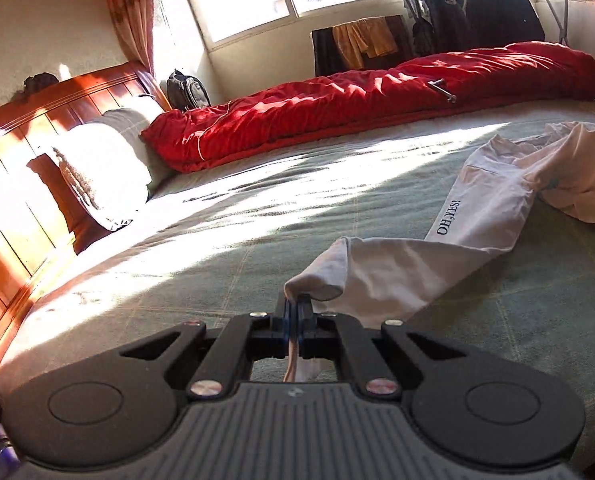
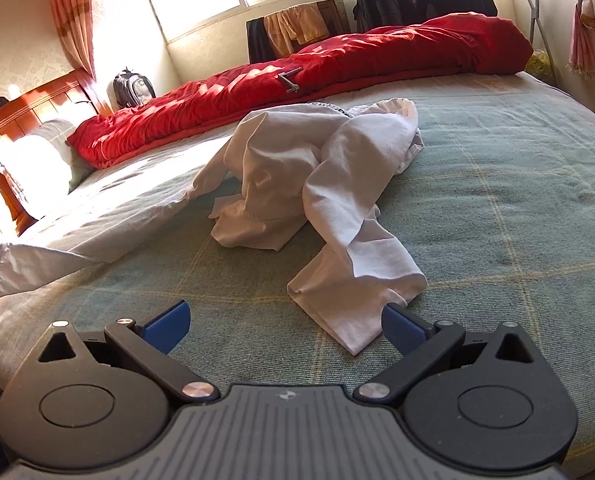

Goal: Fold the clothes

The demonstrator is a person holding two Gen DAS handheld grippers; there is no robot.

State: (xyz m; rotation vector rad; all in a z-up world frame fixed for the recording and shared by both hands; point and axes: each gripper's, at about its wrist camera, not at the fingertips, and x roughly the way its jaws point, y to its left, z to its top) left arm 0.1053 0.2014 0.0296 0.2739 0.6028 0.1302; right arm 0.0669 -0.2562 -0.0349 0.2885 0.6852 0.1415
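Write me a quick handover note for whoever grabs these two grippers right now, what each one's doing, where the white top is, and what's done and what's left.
Left gripper: shut on the cuff of one sleeve of the white top, pulling that sleeve out over the green bedspread.
Right gripper: open, holding nothing; the other sleeve end lies on the bed just ahead of it, near its right-side finger.
White top: bunched in a heap mid-bed, in front of the red quilt.
Done: one sleeve grabbed.
Left: probably take the second sleeve, spread the top flat, then fold it. No fold made yet.
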